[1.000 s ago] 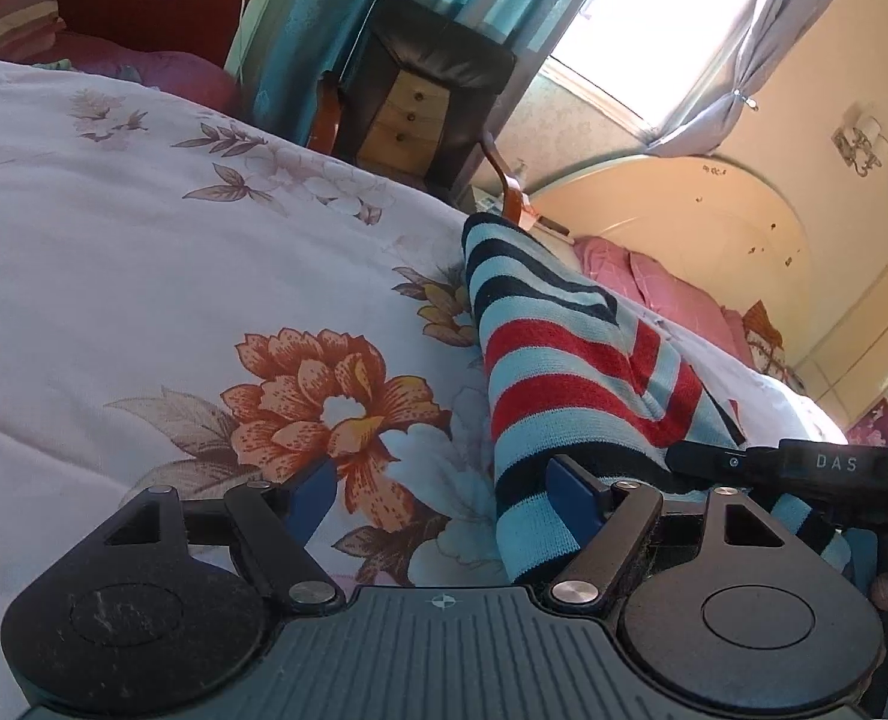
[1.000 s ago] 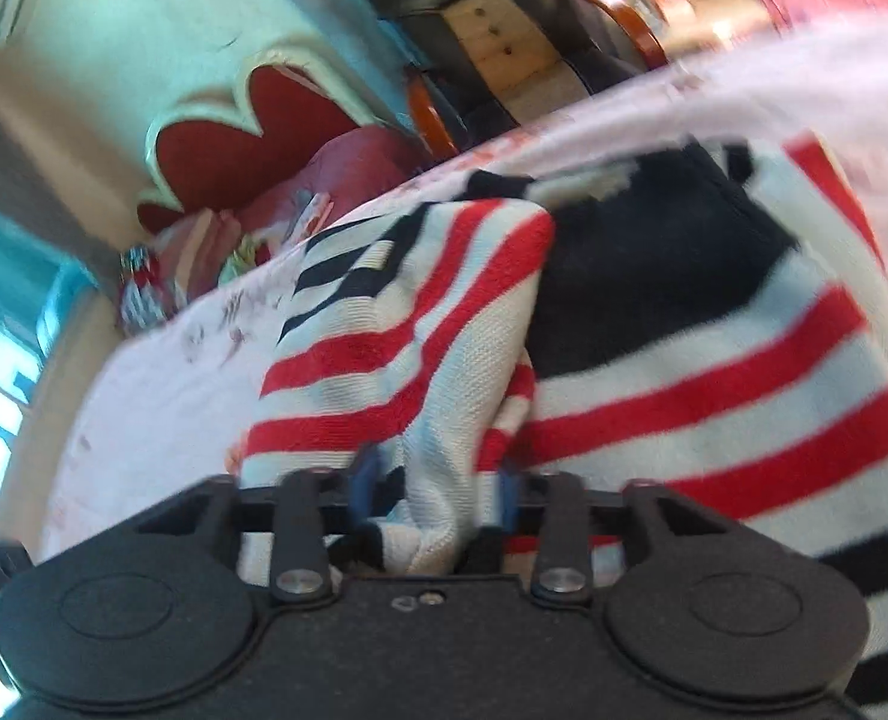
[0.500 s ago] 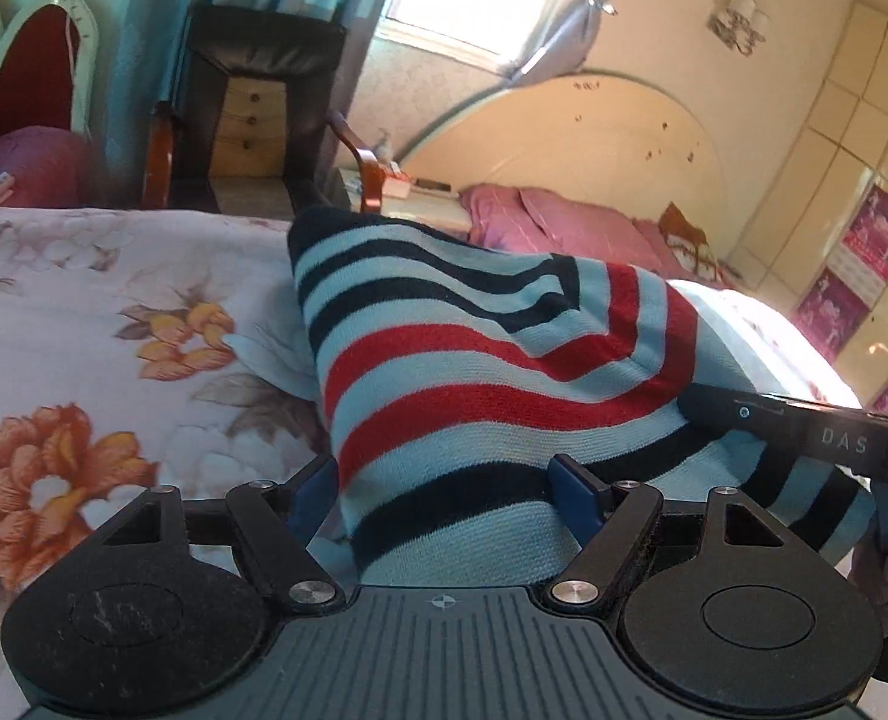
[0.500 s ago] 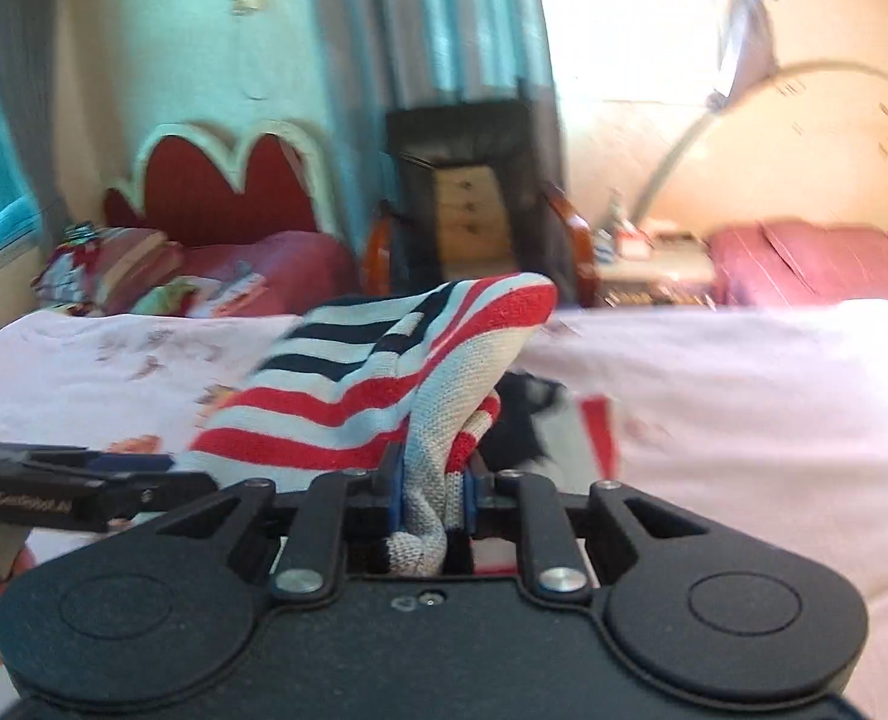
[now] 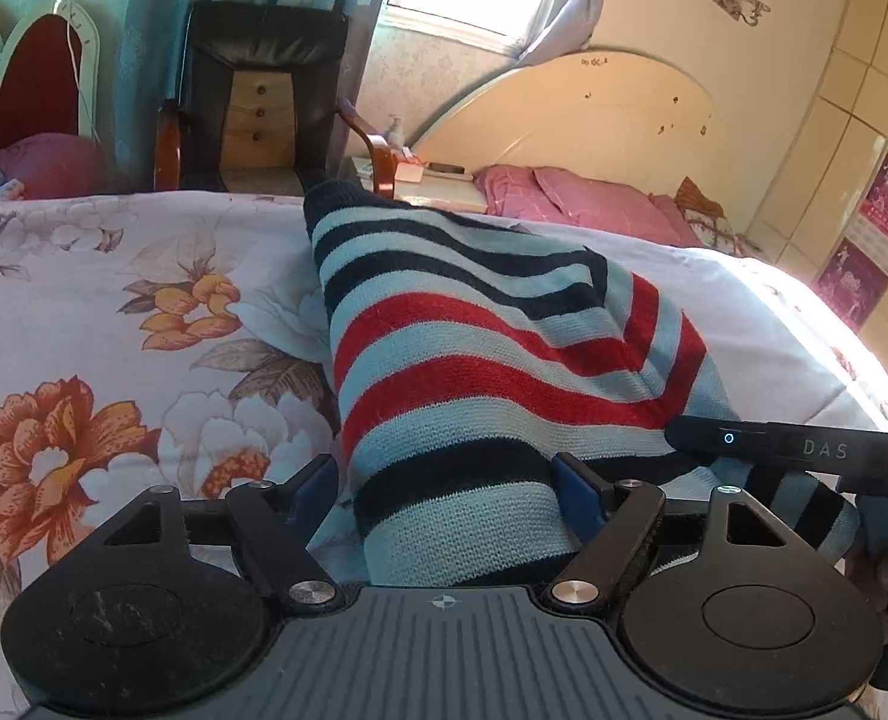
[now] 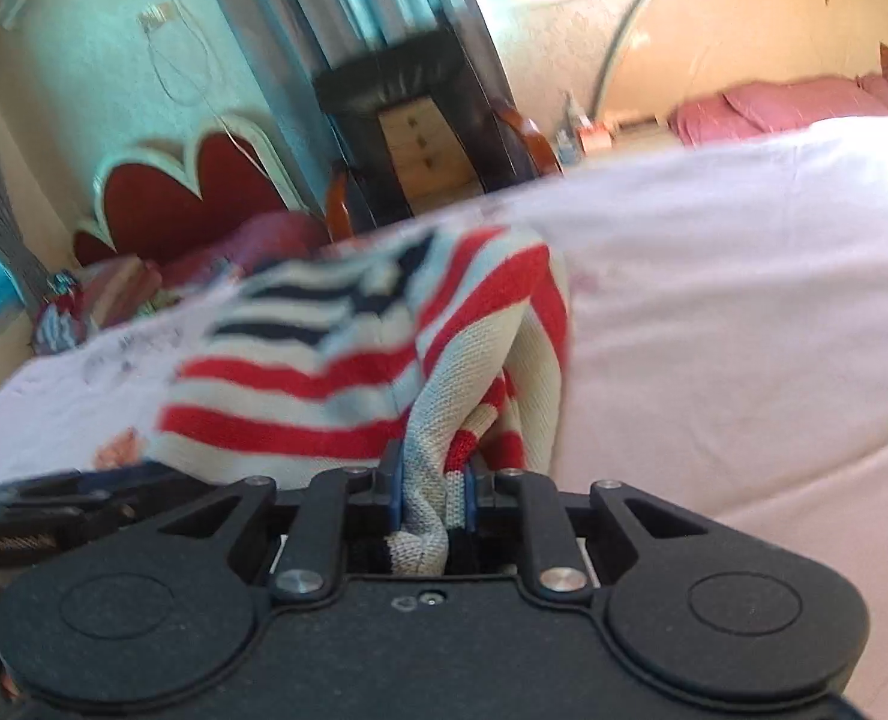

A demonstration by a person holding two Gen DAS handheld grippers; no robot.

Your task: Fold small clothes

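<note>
The striped sweater (image 6: pixel 348 372) is being pinched by the right claw (image 6: pixel 432 492) – the left claw (image 5: pixel 444 498), spread wide, is gripping nothing – so the bunched knit could be pulled free.

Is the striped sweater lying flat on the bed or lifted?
Lifted and bunched. The striped sweater rises in a peak above the floral bedspread, one gathered fold pinched in the right gripper.
</note>
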